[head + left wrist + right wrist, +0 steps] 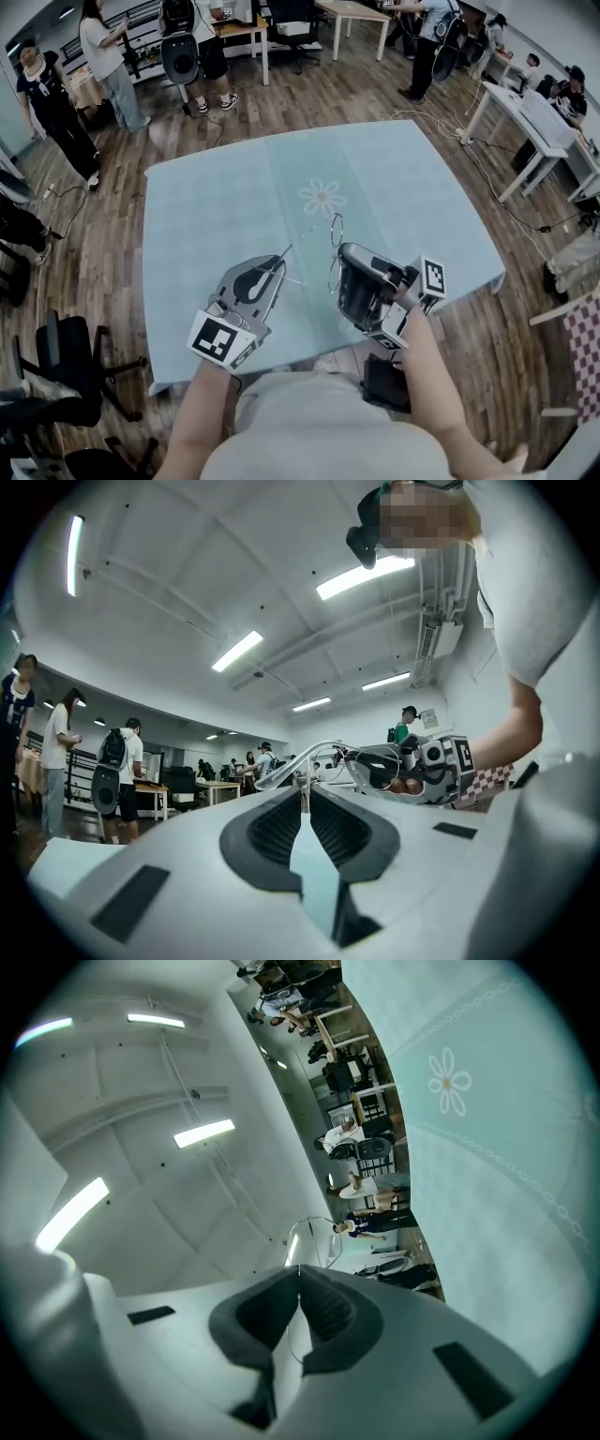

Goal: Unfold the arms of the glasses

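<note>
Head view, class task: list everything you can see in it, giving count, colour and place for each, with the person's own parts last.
glasses: one, thin silvery wire frame, held over the table's near half between the two grippers
tablecloth: one, pale teal, covering the table
flower print: one, white, mid-cloth
floor: brown wood planks, all round the table
office chairs: at least two, black, lower left
desks: several, white or pale, top and right edges
people: several, standing around the far side
left gripper: one, grey, shut on an arm of the glasses
right gripper: one, grey and black, shut on the frame by a lens
forearms: two, bare, bottom of view
</note>
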`<state>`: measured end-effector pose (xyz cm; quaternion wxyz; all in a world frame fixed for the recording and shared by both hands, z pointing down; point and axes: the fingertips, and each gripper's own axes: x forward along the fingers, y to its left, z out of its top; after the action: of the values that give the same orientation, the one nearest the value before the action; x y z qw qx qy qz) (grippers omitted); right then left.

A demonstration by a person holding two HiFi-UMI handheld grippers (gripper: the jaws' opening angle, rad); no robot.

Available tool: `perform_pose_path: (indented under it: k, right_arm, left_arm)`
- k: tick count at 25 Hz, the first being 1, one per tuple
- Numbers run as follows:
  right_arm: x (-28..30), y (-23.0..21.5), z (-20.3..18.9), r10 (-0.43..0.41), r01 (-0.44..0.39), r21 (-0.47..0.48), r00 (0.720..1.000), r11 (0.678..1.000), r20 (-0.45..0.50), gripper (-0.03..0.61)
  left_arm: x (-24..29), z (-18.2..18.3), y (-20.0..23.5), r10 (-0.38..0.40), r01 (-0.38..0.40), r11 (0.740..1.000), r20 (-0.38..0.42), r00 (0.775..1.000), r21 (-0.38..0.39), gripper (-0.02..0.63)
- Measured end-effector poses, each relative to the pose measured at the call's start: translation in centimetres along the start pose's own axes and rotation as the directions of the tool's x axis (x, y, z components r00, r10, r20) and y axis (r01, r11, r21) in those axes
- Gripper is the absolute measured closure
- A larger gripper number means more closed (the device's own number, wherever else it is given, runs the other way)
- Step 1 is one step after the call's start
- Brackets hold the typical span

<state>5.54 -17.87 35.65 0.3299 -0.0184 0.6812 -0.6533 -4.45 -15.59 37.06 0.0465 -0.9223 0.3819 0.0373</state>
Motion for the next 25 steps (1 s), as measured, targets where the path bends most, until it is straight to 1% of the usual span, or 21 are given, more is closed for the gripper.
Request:
perform_pose_path:
  k: [4, 9, 14, 16, 18, 20, 22, 25]
  right_arm:
    - [-0.1, 0.3, -0.2, 0.024, -0.024, 0.026, 1.0, 0.999, -0.01, 0.566]
    - [-0.5, 0.4, -0.3, 0.045, -0.043, 0.046, 0.999, 0.998, -0.023, 0.566]
    - [-0.6, 0.3, -0.5, 0.038, -0.036, 0.044, 0.999, 0.998, -0.034, 0.566]
    - [-0.8, 0.3, -0.4, 0.04, -0.038, 0.045, 0.999, 0.998, -0.03, 0.566]
    - [-0.8, 0.4, -0.3, 0.047, -0.045, 0.046, 0.999, 0.998, -0.026, 0.566]
    - [-0.6, 0.4, -0.3, 0.051, -0.05, 0.045, 0.998, 0.998, -0.025, 0.566]
    - [-0.5, 0.4, -0.3, 0.049, -0.048, 0.042, 0.998, 0.998, -0.026, 0.566]
    - [-0.5, 0.3, -0.3, 0.041, -0.04, 0.044, 0.999, 0.998, -0.028, 0.566]
  left_arm:
    - [-0.2, 0.6, 0.4, -0.051, 0.051, 0.999, 0.016, 0.999, -0.005, 0.577]
    - [-0.4, 0.8, 1.2, -0.071, 0.072, 0.997, 0.027, 0.997, -0.011, 0.577]
    - [-0.9, 1.1, 1.3, -0.138, 0.14, 0.989, 0.044, 0.99, -0.048, 0.577]
    - [-1.1, 1.3, 1.1, -0.158, 0.16, 0.986, 0.044, 0.986, -0.043, 0.577]
    - [-1.2, 0.9, 0.6, -0.188, 0.189, 0.982, 0.017, 0.982, -0.017, 0.577]
    - [-1.4, 0.3, -0.1, -0.226, 0.226, 0.974, -0.017, 0.974, 0.008, 0.547]
    - [-1.5, 0.2, -0.5, -0.247, 0.247, 0.969, -0.024, 0.969, 0.018, 0.5]
    - [-1.5, 0.9, -0.4, -0.24, 0.24, 0.971, 0.008, 0.971, 0.011, 0.5]
